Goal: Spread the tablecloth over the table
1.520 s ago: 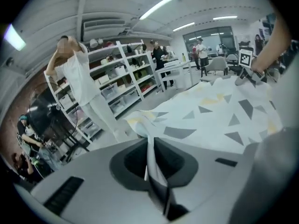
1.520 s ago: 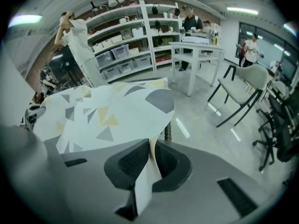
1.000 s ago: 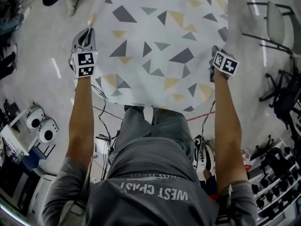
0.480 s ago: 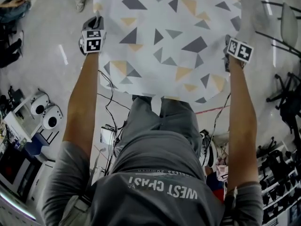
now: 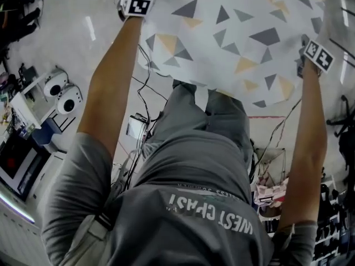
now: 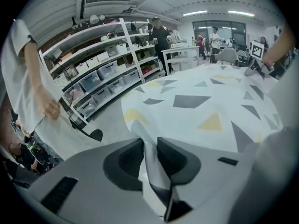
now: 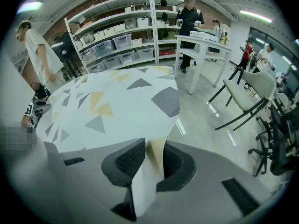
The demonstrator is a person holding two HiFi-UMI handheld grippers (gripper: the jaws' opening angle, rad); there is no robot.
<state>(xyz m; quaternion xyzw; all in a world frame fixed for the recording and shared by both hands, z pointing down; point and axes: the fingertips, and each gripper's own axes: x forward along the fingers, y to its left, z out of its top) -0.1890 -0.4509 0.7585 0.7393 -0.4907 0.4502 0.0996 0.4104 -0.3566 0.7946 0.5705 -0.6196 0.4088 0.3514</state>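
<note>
A white tablecloth [image 5: 238, 32] printed with grey and yellow triangles lies spread over a round table. I hold its near edge at both corners. The left gripper [image 6: 150, 146] has a folded corner of the tablecloth [image 6: 205, 97] between its pads, which still touch it on both sides; its jaws have just been opening. The right gripper [image 7: 154, 155] has also just been opening, and the corner of the tablecloth [image 7: 117, 101] curls loosely in the wider gap. In the head view the left marker cube [image 5: 137, 5] and right marker cube [image 5: 319, 56] sit at the cloth's two near corners.
A person in a white shirt [image 6: 28, 78] stands by the table's left side. Shelves with boxes [image 7: 117, 36] line the back wall. A white table [image 7: 201, 45] and chairs [image 7: 247, 97] stand to the right. Cables [image 5: 144, 87] and white devices [image 5: 61, 93] lie on the floor.
Both arms have reached further forward and the cloth has slid toward the upper right of the head view. The left gripper has come down to the table's edge.
</note>
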